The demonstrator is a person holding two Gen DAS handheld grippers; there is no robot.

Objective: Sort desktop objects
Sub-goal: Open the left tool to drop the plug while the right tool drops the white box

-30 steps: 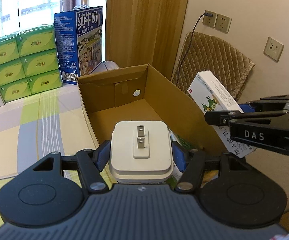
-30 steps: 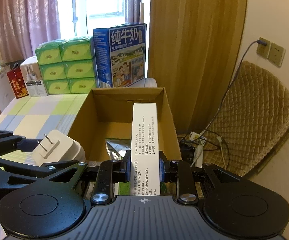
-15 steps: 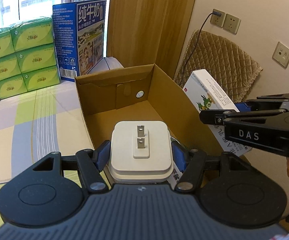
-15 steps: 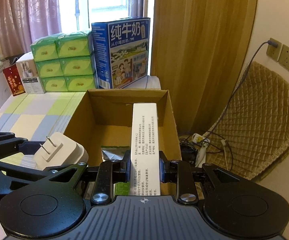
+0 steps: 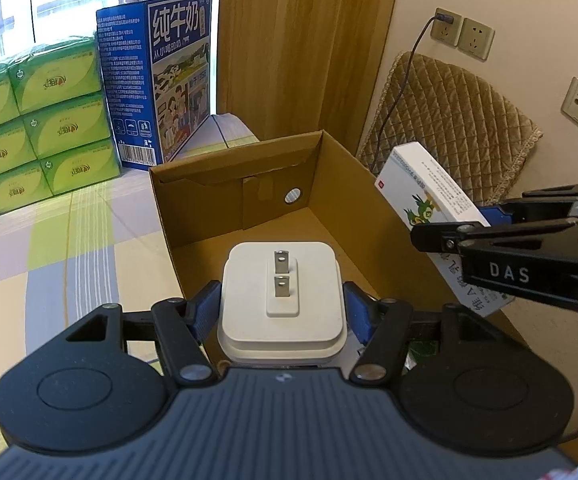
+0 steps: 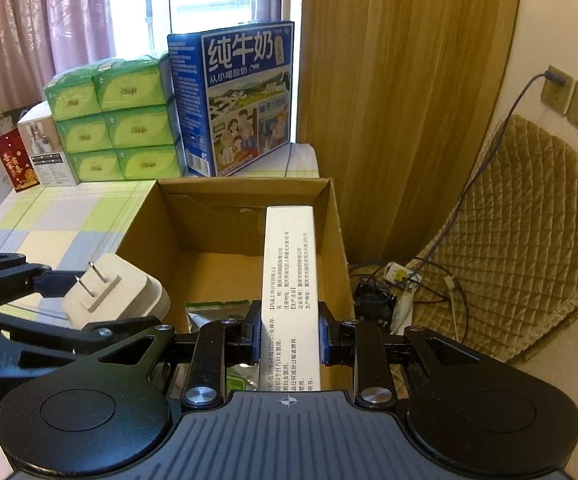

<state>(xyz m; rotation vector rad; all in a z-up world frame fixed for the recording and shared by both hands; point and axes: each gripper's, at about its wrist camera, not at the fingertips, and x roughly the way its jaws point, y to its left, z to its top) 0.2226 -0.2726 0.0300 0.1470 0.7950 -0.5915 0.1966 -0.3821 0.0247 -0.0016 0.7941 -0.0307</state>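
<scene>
My left gripper (image 5: pixel 282 312) is shut on a white plug adapter (image 5: pixel 282 300), prongs facing the camera, held over the near end of an open cardboard box (image 5: pixel 245 168). In the right wrist view the same adapter (image 6: pixel 117 296) hangs at the box's left wall. My right gripper (image 6: pixel 288 336) is shut on a long white medicine box (image 6: pixel 289 280) with printed text, held above the cardboard box (image 6: pixel 245 196) near its right wall. The left wrist view shows that medicine box (image 5: pixel 429 196) tilted over the right wall. A green packet (image 6: pixel 215 312) lies inside the cardboard box.
A blue milk carton (image 6: pixel 245 96) and stacked green tissue packs (image 6: pixel 117 120) stand behind the box on the checked tablecloth (image 5: pixel 57 248). A quilted chair (image 6: pixel 529 240), wall sockets (image 5: pixel 461 34) and floor cables (image 6: pixel 401 284) lie to the right. Small boxes (image 6: pixel 29 152) stand far left.
Both grippers have moved forward and a little up over the cardboard box, each still holding its object. The milk carton and wall sockets look nearer.
</scene>
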